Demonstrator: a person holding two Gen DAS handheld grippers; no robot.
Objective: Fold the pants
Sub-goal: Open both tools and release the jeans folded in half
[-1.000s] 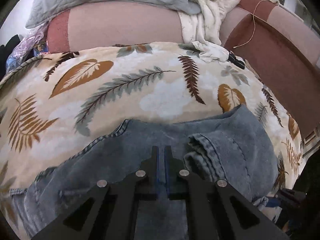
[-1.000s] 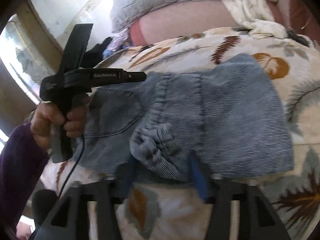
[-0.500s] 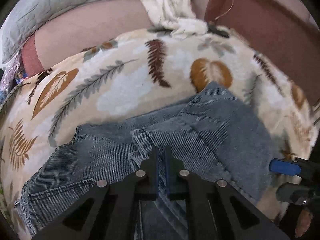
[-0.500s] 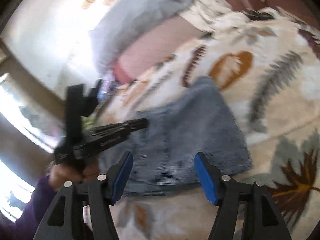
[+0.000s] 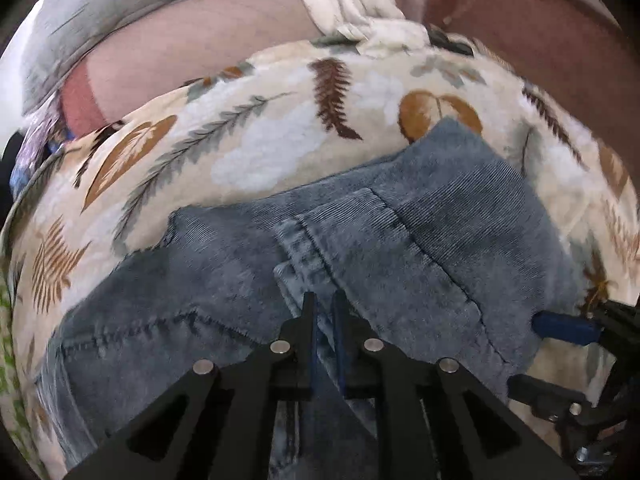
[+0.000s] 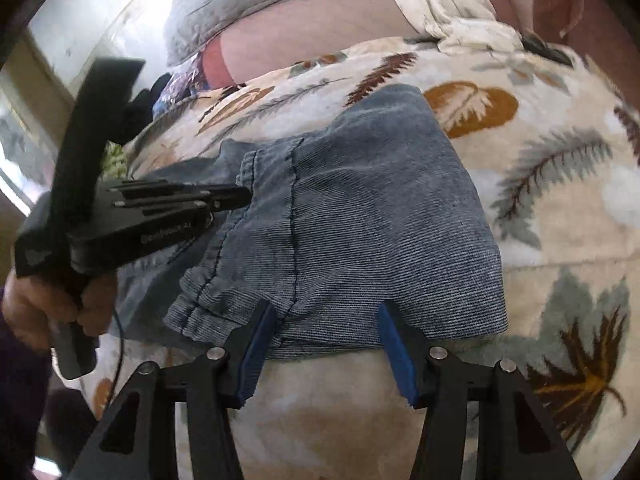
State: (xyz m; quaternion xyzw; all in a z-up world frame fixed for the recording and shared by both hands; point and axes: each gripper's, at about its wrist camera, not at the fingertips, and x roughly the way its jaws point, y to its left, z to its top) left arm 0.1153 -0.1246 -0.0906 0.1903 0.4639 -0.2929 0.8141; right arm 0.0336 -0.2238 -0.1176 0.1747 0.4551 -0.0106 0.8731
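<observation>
Blue denim pants point(image 5: 440, 240) lie folded over on a leaf-print bedspread point(image 5: 260, 140). My left gripper point(image 5: 323, 300) pinches a hem fold of the denim between its blue pads, and its jaws are just starting to open. From the right wrist, that left gripper point(image 6: 236, 196) reaches in from the left onto the pants point(image 6: 380, 220), held by a hand point(image 6: 40, 304). My right gripper point(image 6: 326, 312) stands open and closing at the pants' near edge, with the folded edge between its fingers but not pressed. One of its blue pads point(image 5: 568, 326) shows at the right of the left wrist view.
A grey pillow point(image 5: 140, 0) and crumpled white cloth point(image 5: 360, 12) lie at the far side over a pink cushion. A brown padded backrest point(image 5: 540, 40) rises at the right. The bedspread point(image 6: 560, 200) extends bare to the right of the pants.
The left gripper carried the hem rightward across the pants, laying the fold over. The right gripper let go of bunched denim, swung away, then came down at the near edge of the pants.
</observation>
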